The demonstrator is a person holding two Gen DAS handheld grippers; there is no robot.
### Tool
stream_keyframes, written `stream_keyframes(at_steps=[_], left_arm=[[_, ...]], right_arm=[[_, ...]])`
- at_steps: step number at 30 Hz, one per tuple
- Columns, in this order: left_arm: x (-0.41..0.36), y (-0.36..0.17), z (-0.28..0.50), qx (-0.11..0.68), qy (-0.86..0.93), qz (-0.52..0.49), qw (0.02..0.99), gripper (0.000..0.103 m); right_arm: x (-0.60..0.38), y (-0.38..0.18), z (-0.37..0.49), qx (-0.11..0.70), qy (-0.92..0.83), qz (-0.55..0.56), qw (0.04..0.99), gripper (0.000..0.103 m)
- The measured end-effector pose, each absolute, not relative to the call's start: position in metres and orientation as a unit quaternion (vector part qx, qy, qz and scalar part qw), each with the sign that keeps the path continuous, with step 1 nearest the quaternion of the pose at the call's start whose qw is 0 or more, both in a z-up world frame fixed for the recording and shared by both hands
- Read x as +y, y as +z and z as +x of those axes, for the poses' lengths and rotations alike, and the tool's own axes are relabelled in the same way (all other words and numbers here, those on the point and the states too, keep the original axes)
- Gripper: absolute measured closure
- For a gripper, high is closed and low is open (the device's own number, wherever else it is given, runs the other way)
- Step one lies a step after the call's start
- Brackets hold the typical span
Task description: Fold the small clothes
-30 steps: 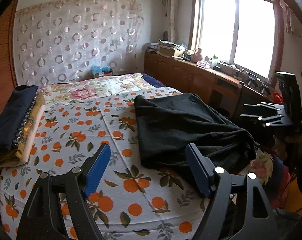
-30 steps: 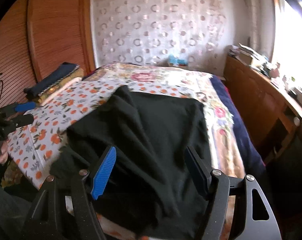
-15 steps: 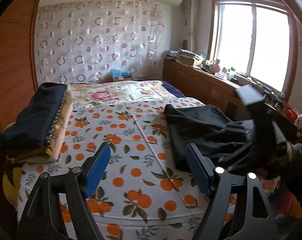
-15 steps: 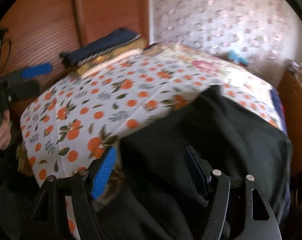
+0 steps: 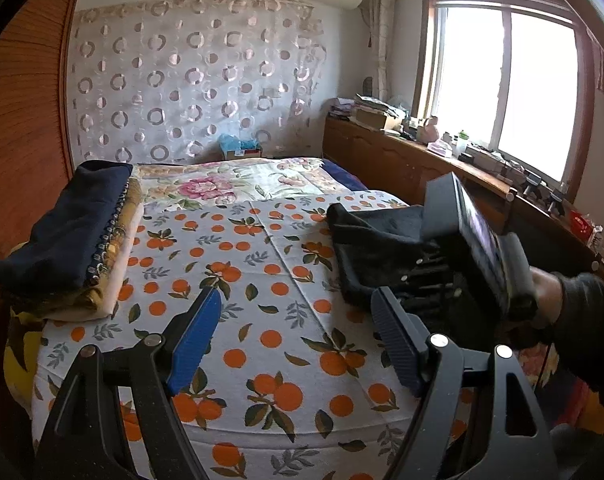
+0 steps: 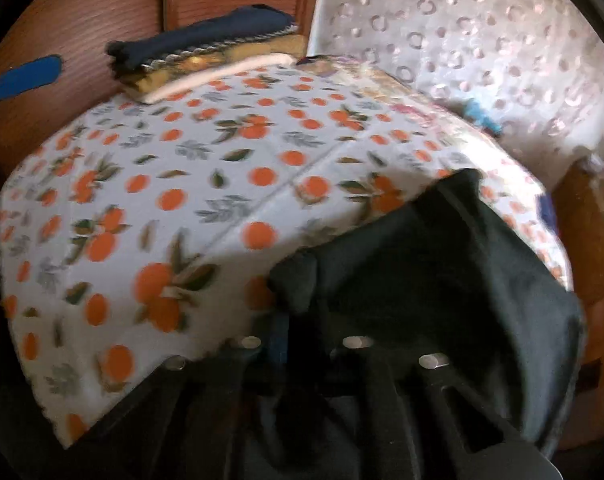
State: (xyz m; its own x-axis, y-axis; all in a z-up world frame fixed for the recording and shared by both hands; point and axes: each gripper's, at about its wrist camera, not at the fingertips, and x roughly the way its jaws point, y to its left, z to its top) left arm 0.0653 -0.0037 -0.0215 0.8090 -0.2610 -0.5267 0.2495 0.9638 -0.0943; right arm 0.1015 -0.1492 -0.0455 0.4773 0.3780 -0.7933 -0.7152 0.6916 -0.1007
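Pinching a fold of the black garment (image 6: 442, 280), the right claw (image 6: 297, 344) appears closed on the cloth, though that view is blurred. The left claw (image 5: 293, 344) hovers with its fingers spread wide and nothing between them, above the orange-print sheet (image 5: 261, 264). The garment lies bunched on the right side of the bed. A stack of folded clothes (image 5: 69, 236) sits at the bed's left edge, well apart from it.

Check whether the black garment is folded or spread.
Bunched, not flat: black fabric garment is gathered where the right hand-held gripper pinches its edge.
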Motion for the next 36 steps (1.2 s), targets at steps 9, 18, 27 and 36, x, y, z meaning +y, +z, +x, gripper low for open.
stream_keyframes(at_steps=[9, 18, 27, 36], left_arm=[[-0.013, -0.024, 0.064, 0.283, -0.142, -0.007, 0.949, 0.025], [-0.014, -0.025, 0.065, 0.279, -0.139, -0.015, 0.95, 0.025], [-0.026, -0.034, 0.067, 0.299, -0.151, 0.0, 0.942, 0.025], [-0.048, -0.043, 0.068, 0.312, -0.178, 0.007, 0.933, 0.025]], right_arm=[[-0.228, 0.029, 0.146, 0.328, 0.247, -0.192, 0.891, 0.095], [-0.307, 0.035, 0.227, 0.344, 0.099, -0.168, 0.919, 0.095], [-0.329, -0.004, 0.28, 0.392, 0.023, -0.128, 0.911, 0.094], [-0.335, 0.018, 0.243, 0.375, 0.028, -0.088, 0.922, 0.064]])
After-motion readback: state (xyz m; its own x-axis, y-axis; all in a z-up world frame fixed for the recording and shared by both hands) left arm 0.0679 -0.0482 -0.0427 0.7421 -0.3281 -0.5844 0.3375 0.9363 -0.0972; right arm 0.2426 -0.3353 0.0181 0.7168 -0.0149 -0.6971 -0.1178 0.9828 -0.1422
